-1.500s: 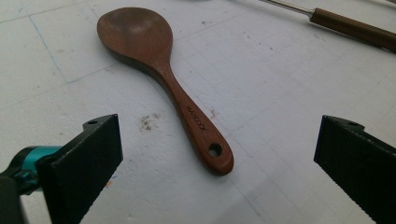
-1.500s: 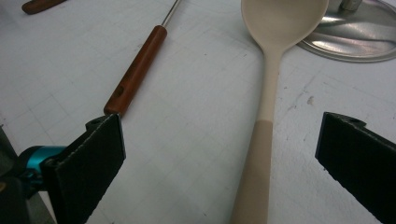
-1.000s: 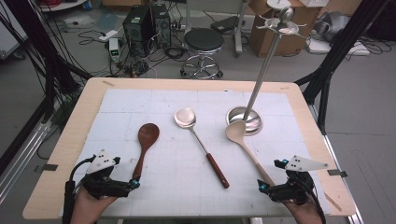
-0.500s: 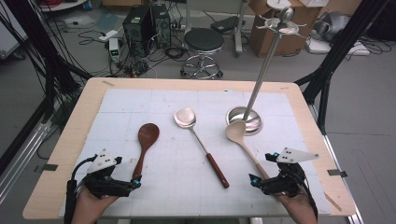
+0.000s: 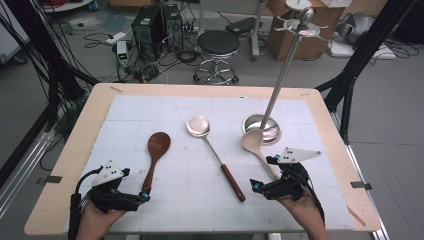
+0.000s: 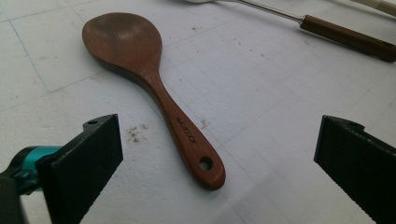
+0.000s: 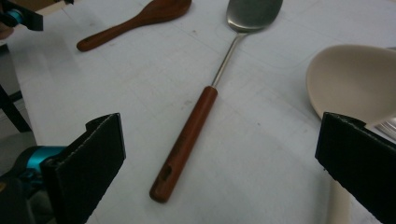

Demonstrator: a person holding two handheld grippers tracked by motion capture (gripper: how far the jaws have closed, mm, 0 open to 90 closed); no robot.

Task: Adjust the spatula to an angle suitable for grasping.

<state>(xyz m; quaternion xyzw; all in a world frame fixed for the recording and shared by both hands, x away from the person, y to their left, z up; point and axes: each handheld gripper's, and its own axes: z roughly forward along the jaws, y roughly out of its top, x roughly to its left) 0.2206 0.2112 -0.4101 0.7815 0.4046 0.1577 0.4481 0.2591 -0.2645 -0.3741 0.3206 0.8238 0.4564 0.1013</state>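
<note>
Spoons lie in a row on the white gridded mat (image 5: pixel 200 200) that covers the desk (image 5: pixel 75 165), three of them, all with bowls pointing away from the person. Nearest the right gripper (image 5: pixel 270 175) is the pale wooden spoon (image 5: pixel 254 142), whose handle runs right up under that gripper; in the right gripper view its cream bowl (image 7: pixel 355 79) sits just beyond the right-hand finger, and part of the handle passes beneath that finger. Neither finger touches it, and the two fingers (image 7: pixel 93 154) stand wide apart.

Between those open fingers, in the same view, lies the metal spoon (image 7: pixel 219 74) with its reddish-brown handle, flat on the mat and angled toward the gripper. From above, this metal spoon (image 5: pixel 215 155) occupies the middle of the row, well apart from its neighbours.

On the left, the dark wooden spoon (image 5: pixel 155 155) rests with the end of its handle just beside the left gripper (image 5: pixel 142 196). The left gripper view shows that spoon (image 6: pixel 154 88) lying diagonally between the fingers (image 6: pixel 84 158), which are spread wide and touch nothing; a small hole pierces the handle end.

Behind the pale spoon's bowl stands a metal rack (image 5: pixel 287 70), its round base (image 5: pixel 267 125) on the mat and a tall pole tilting up to hooks at the top.
</note>
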